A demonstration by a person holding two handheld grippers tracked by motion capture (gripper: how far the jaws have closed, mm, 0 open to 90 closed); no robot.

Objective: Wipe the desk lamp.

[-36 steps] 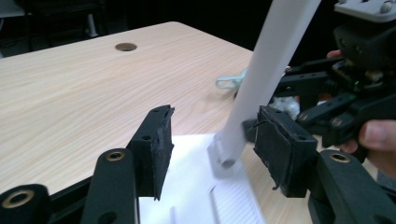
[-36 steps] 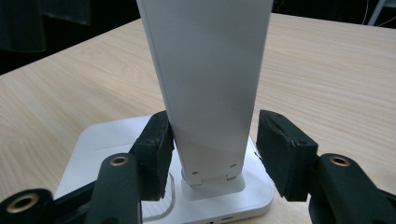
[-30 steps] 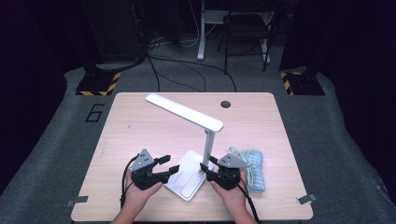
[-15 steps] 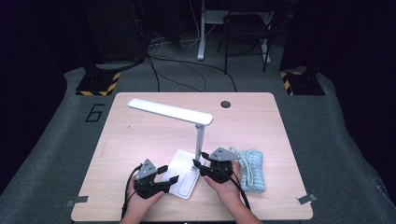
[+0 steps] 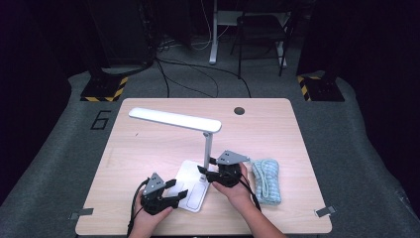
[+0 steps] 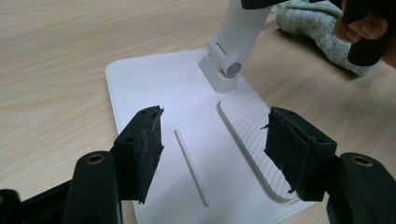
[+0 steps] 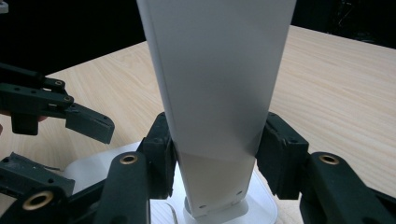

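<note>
Desk lamp (image 5: 198,148) looks light, rigid, top-heavy w/ smooth plastic: right gripper (image 7: 215,154) clamps its stem low, left gripper (image 6: 212,154) jaws spread over base (image 6: 154,107), best steadied there.

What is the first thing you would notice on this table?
The white desk lamp near the middle of the table, its long head stretched out to the left. The right gripper has its jaws around the lamp's upright arm, while the left gripper holds open jaws over the lamp's flat base. A folded light-blue cloth lies just right of the lamp.
</note>
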